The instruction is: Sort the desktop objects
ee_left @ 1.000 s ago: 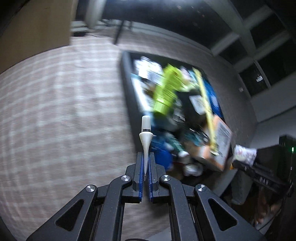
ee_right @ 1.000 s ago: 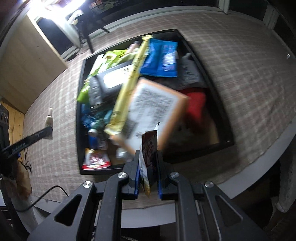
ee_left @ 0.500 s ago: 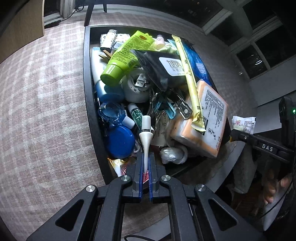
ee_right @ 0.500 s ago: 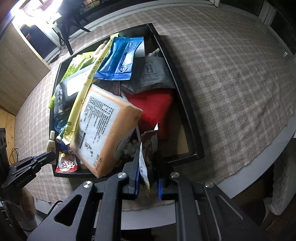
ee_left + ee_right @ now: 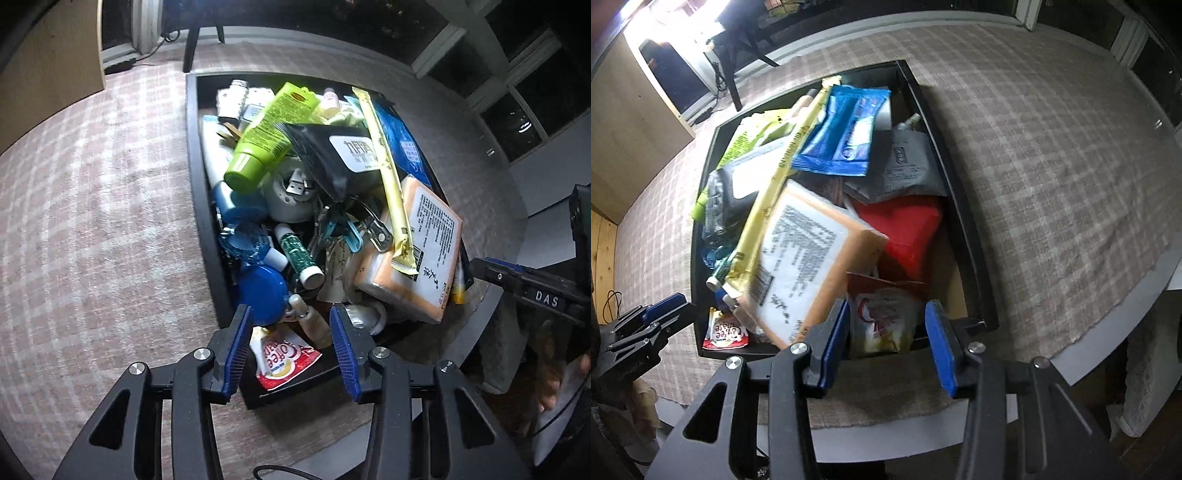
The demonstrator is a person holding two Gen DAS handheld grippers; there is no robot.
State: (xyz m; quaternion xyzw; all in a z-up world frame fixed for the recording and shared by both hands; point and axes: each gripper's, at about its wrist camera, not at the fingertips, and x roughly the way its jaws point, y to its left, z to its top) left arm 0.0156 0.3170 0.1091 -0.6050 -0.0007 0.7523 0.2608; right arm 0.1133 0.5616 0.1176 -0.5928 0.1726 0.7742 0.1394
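Note:
A black tray [image 5: 207,221] [image 5: 971,236] on the checked tablecloth is heaped with objects. My left gripper [image 5: 290,328] is open over the tray's near corner. A small cream dropper bottle [image 5: 312,323] lies between its pads, beside a Coffee-mate sachet [image 5: 282,356]. My right gripper [image 5: 886,325] is open over the tray's near edge. A second Coffee-mate sachet [image 5: 882,317] lies in the tray between its pads, against an orange tissue pack [image 5: 809,266] and a red pouch [image 5: 908,229].
The heap holds a green tube [image 5: 269,140], a black pouch [image 5: 332,155], a long yellow stick pack [image 5: 388,181], a blue lid [image 5: 260,291], clips and blue packets [image 5: 842,129]. The table edge [image 5: 1108,343] runs close on the near side. A wooden cabinet [image 5: 48,66] stands behind.
Both grippers have opened. The left let go of the dropper bottle and the right let go of the sachet; both now lie in the tray.

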